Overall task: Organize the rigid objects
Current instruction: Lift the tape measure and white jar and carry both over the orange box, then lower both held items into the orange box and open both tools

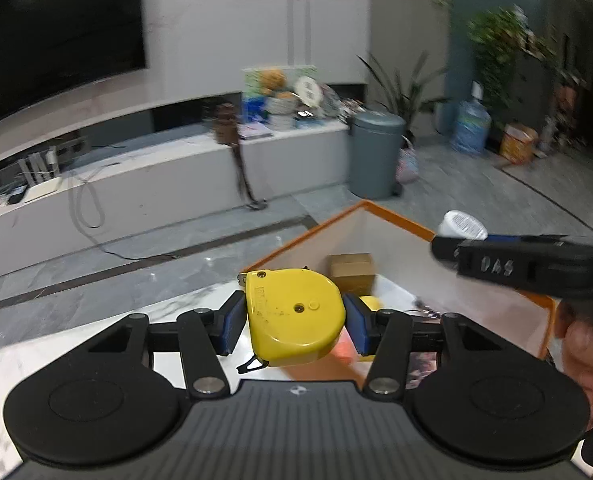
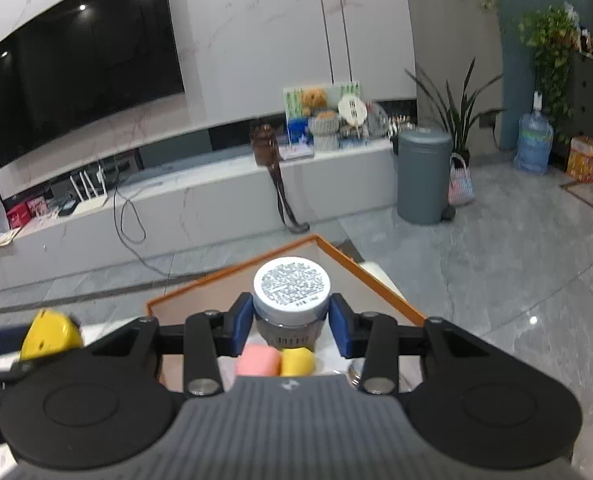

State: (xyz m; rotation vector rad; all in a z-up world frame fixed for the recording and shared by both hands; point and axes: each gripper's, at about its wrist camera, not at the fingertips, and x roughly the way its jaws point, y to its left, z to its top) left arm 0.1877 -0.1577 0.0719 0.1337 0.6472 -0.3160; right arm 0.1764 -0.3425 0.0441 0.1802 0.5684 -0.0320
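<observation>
My left gripper [image 1: 292,322] is shut on a yellow tape measure [image 1: 294,316], held above the marble table at the near edge of an orange-rimmed box [image 1: 396,220]. My right gripper [image 2: 291,326] is shut on a small jar with a white labelled lid [image 2: 292,286], held over the same orange-rimmed box [image 2: 232,270]. In the left wrist view the right gripper and the jar [image 1: 462,224] come in from the right above the box. The tape measure [image 2: 50,334] shows at the left of the right wrist view.
Inside the box lie a small cardboard carton [image 1: 352,272], a pink block [image 2: 258,362] and a yellow block [image 2: 297,361]. A hand [image 1: 588,356] holds the right gripper. Beyond the table are grey floor, a grey bin [image 2: 424,176] and a low TV bench [image 2: 216,196].
</observation>
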